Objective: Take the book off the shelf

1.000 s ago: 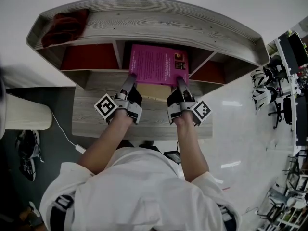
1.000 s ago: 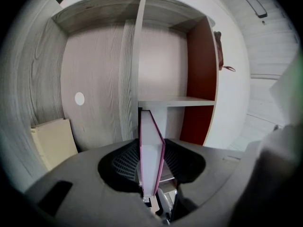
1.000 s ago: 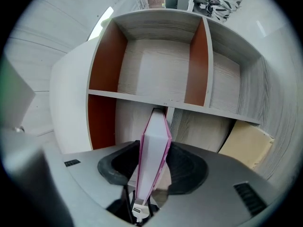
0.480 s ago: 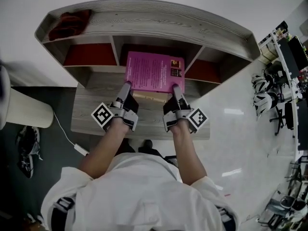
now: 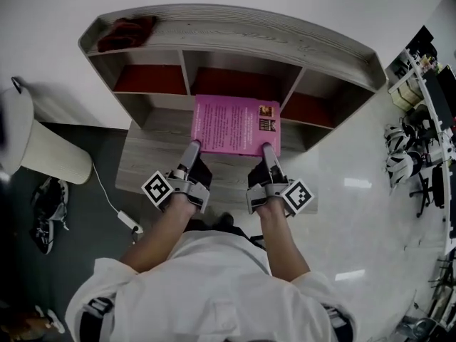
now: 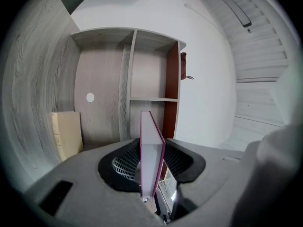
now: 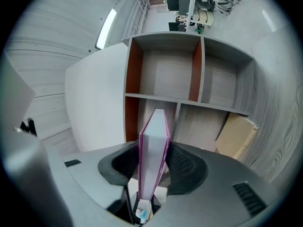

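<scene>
1 overhead, 2 close, toward shelf (image 5: pixel 235 30)

Magenta book (image 5: pixel 234 123) flat, cover up, just outside grey shelf (image 5: pixel 235 34) front.

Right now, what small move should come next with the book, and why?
Probably pull the book back, clear of the shelf: the left gripper and right gripper both clamp its near edge, and its far edge sits close to the shelf front.

We can't read anything here tbh: the pink book (image 5: pixel 236 125) has print on its cover, but it's way too small.
</scene>
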{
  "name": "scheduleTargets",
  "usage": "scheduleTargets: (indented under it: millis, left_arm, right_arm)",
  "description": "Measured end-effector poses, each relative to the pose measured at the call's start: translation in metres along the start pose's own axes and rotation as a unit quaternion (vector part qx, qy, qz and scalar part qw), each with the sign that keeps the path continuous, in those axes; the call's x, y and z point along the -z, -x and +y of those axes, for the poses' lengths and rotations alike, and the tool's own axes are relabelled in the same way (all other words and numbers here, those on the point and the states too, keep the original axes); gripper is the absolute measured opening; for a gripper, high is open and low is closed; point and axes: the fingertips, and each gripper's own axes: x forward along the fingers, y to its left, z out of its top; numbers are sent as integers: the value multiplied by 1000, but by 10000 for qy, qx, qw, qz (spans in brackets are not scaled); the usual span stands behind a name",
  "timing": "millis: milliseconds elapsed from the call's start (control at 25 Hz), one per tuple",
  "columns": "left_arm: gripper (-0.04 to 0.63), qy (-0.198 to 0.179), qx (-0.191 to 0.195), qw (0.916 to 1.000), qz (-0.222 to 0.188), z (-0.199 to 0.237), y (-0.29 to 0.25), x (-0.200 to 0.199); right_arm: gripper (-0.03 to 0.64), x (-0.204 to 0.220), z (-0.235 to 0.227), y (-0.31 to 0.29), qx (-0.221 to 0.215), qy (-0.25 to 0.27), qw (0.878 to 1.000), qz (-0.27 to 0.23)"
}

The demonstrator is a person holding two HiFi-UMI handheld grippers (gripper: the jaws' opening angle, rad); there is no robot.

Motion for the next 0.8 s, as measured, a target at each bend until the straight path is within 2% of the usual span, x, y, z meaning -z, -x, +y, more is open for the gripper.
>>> scheduleTargets:
  millis: [160, 400, 600, 800]
  left_arm:
    - [158, 12, 31, 10000, -33, -13, 44, 12]
    - [158, 108, 50, 9999, 81, -7, 57, 7]
    - [158, 177, 92, 9997, 133, -26, 156, 18]
    - [158, 184, 125, 9996, 185, -43, 211, 24]
  right_arm:
    - [170, 23, 13, 43, -29, 113, 9999, 9]
    - [172, 37, 7, 54, 143, 265, 9995, -31]
    - [170, 101, 28, 130, 85, 262, 9996, -78]
    - [170, 136, 45, 175, 70, 235, 9997, -89]
